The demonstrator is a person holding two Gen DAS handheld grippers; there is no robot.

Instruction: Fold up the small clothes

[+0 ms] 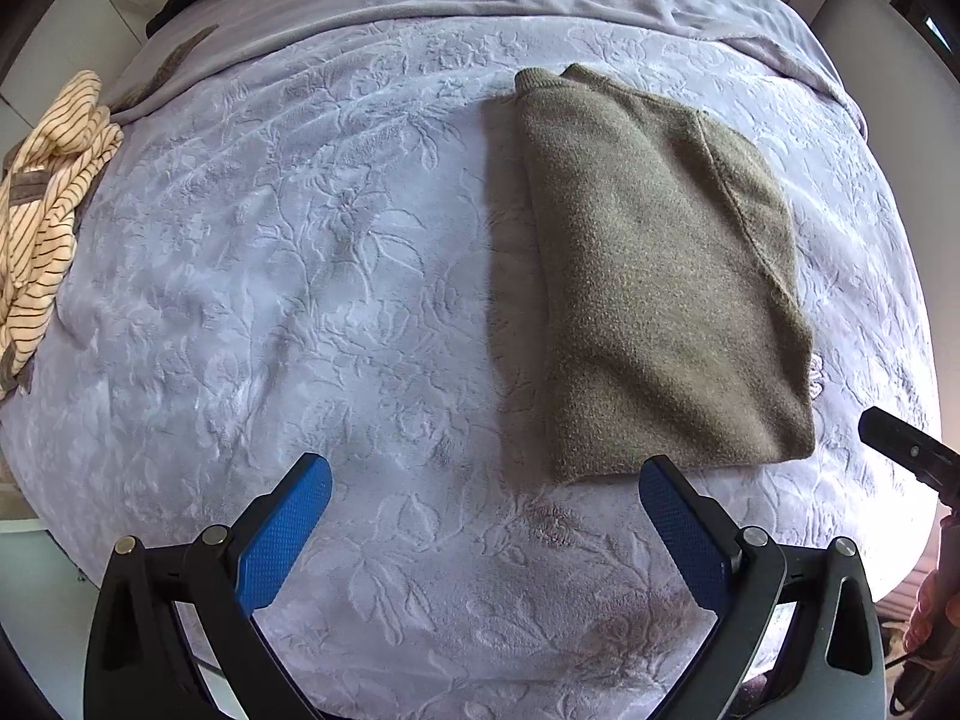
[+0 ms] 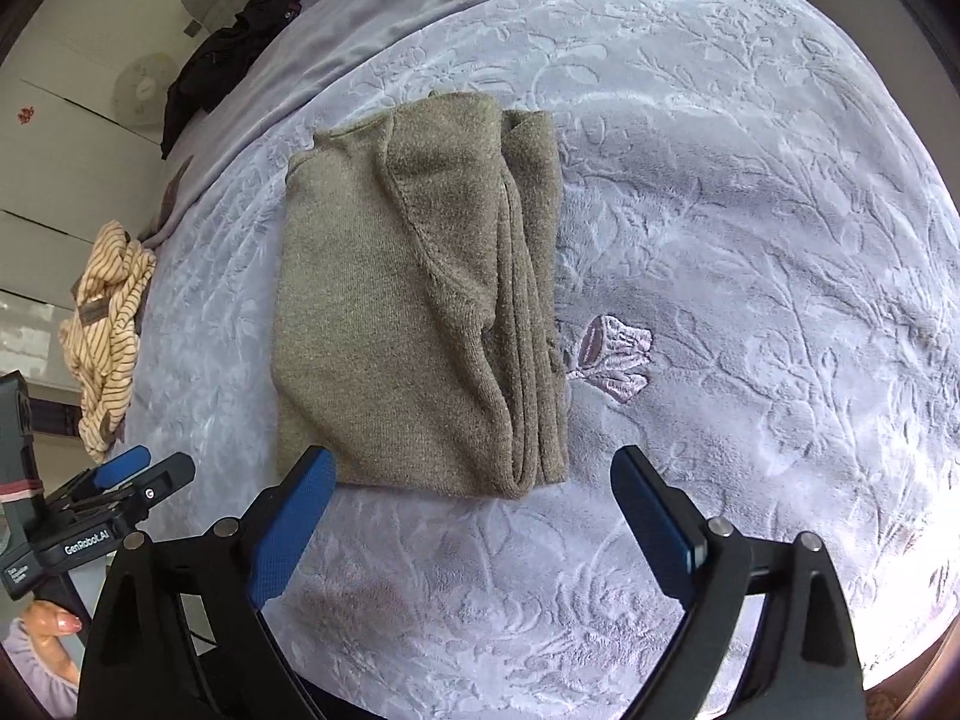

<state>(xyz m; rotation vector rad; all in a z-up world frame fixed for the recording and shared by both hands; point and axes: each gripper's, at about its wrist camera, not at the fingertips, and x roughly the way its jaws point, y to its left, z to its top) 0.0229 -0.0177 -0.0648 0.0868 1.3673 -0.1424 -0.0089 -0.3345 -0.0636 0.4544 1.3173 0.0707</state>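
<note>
Nearest the lenses: left tool (image 1: pixel 485 477) spread wide, holding nothing, hovering over the lavender embossed blanket (image 1: pixel 300 276) on the bed. Right tool (image 2: pixel 474 468) likewise spread and empty, fingers flanking the near hem without touching it.

Just beyond the fingertips: olive knit sweater (image 2: pixel 408 324), lying flat near the middle of the bed, already folded into a long narrow rectangle, sleeve layers stacked along its right edge. Probably soft, light and floppy; thick fuzzy knit, likely grippy on the pads, not slippery, not fragile. Layers apt to slide apart if lifted by one ply only. Best hold, as a guess: both near corners of the hem, pinching through every layer, then carrying toward the collar end for the crosswise fold.

Beside the sweater's right edge: embroidered flower patch (image 2: pixel 612 360) on the blanket.

Farther left, at the bed's edge: striped cream garment (image 1: pixel 48 198), crumpled, apparently unfolded. Farthest back: dark clothing (image 2: pixel 228 60) heaped near the wall.
</note>
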